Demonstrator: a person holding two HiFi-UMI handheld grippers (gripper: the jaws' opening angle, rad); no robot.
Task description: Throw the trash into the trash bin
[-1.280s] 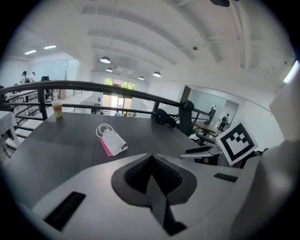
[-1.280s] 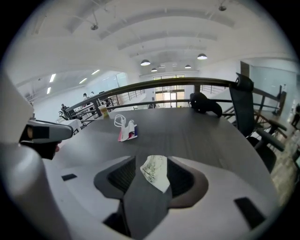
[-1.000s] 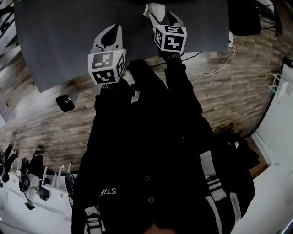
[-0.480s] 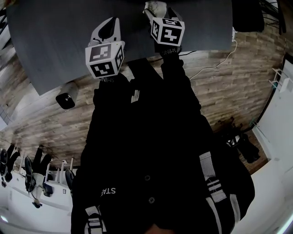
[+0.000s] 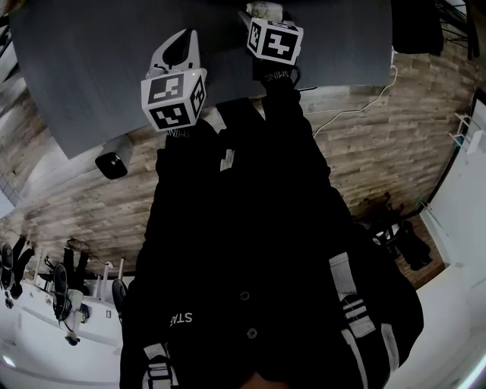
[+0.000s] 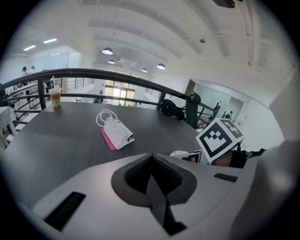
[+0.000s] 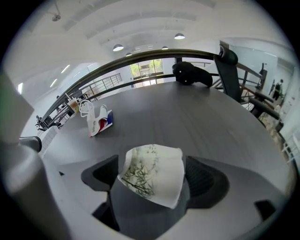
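Note:
A crumpled white paper cup (image 7: 153,173) with a green bamboo print lies between the jaws of my right gripper (image 7: 152,180) on the dark grey table (image 7: 197,117). These jaws have just been opening and stand wide, the left pad clear of the cup. In the head view the cup (image 5: 264,10) shows at the top edge beyond the right marker cube (image 5: 275,40). My left gripper (image 6: 151,174) hovers over the table with its pads together and nothing in them; it sits left of the right gripper (image 5: 262,17). A dark round bin (image 5: 112,164) stands on the floor by the table's left corner.
A white paper bag (image 6: 116,132) with a pink card lies further out on the table, also in the right gripper view as the bag (image 7: 96,121). A drink cup (image 6: 56,97) stands at the far edge. A black object (image 7: 190,74) rests by the railing.
The right gripper has moved further over the table, toward the picture's top, and its jaws have spread around the cup. The left gripper shifted slightly up and left early on, then stayed.

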